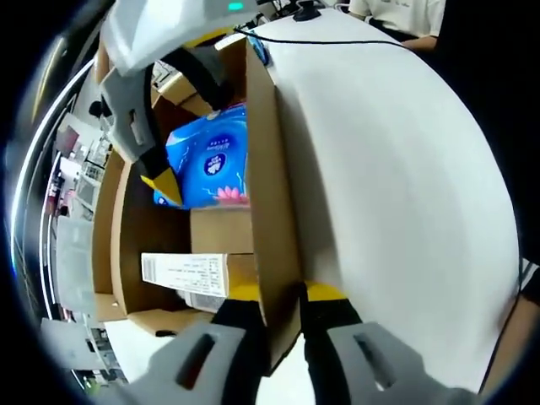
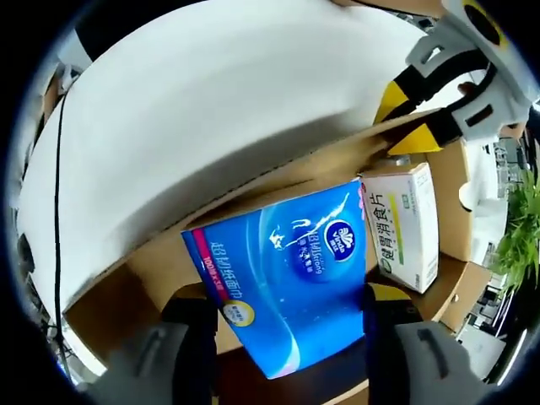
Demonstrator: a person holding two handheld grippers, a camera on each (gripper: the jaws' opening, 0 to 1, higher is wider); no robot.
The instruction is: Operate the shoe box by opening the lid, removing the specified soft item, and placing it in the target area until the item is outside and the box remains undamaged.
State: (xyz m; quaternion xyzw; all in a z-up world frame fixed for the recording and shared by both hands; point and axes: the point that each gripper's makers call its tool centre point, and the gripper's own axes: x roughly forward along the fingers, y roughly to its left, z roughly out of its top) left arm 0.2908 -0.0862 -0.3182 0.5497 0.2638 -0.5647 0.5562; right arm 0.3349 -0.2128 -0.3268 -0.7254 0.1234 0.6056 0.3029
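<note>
**Desk:** Where was the soft item when you had both tools at the shoe box [image 1: 274, 211]?

**Caption writer:** You held the blue tissue pack [image 2: 291, 283] inside the open box, the right tool [image 2: 287, 337] closed on it, one jaw against each side of the pack. In the left gripper view the same pack [image 1: 209, 164] sat low in the box beside a white carton [image 1: 187, 274], and your right tool [image 1: 148, 126] reached in from above. Your left tool [image 1: 283, 325] was clamped on the raised cardboard wall, a jaw on either face of it, above the white table [image 1: 405, 169].

**Desk:** How would that pack have handled?

**Caption writer:** Likely light and squashy, with a slick plastic wrap. You did well to take it across the middle; a firm squeeze would have dented it harmlessly, while a loose one risked it slipping. A second white carton [image 2: 409, 224] lay just beside it, so a straight lift looked safest for the thin cardboard.
</note>
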